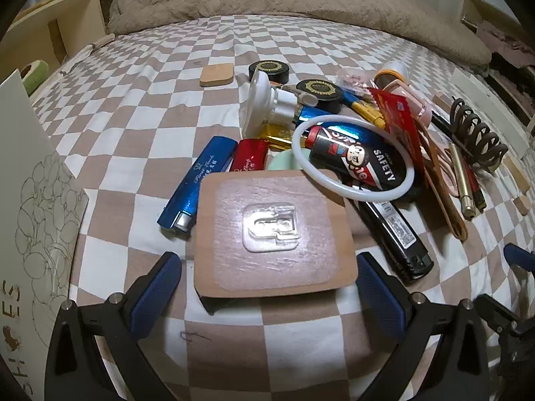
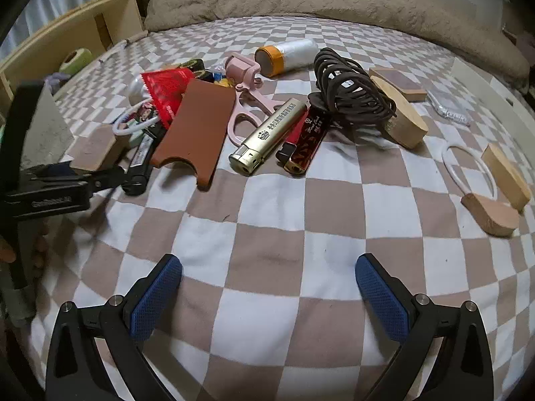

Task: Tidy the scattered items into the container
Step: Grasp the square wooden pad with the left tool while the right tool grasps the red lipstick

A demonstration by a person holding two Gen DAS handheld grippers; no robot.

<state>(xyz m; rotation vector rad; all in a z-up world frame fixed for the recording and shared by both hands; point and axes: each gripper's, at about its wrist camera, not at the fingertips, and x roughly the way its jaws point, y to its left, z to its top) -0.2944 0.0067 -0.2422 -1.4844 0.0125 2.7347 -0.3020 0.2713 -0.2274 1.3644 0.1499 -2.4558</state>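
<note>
A wooden block point(image 1: 274, 230) with a clear plastic hook stuck on its top face is lying on the checkered bed point(image 1: 140, 127), right in front of the left claw point(image 1: 269, 287), whose blue pads point(image 1: 155, 292) are standing wide apart on either side of the block's near edge without gripping it. Just behind the block, a blue lighter point(image 1: 197, 183) and a red lighter point(image 1: 249, 157) are lying side by side, and a white ring point(image 1: 354, 157) is resting over a black lighter point(image 1: 361, 163) printed with a cartoon face. Farther back, a white suction cup point(image 1: 264, 103) and two black round tins point(image 1: 269, 70) are sitting in the pile. A white box point(image 1: 30, 207) with a flower drawing (lettering on its side) is standing at the left edge of the left wrist view.

In the right wrist view, the right claw point(image 2: 269, 289) is also spread open, hovering over bare bedsheet with nothing between its pads. Ahead of it, a brown leather sleeve point(image 2: 197, 130), pink scissors point(image 2: 249, 107), a gold lighter point(image 2: 267, 137) and a dark red lighter point(image 2: 309, 140) are lying close together. A coil of brown hair ties point(image 2: 347, 90) is leaning against a wood piece point(image 2: 401, 117). To the right, another white ring point(image 2: 468, 170) is lying beside two more wooden blocks point(image 2: 491, 214).
</note>
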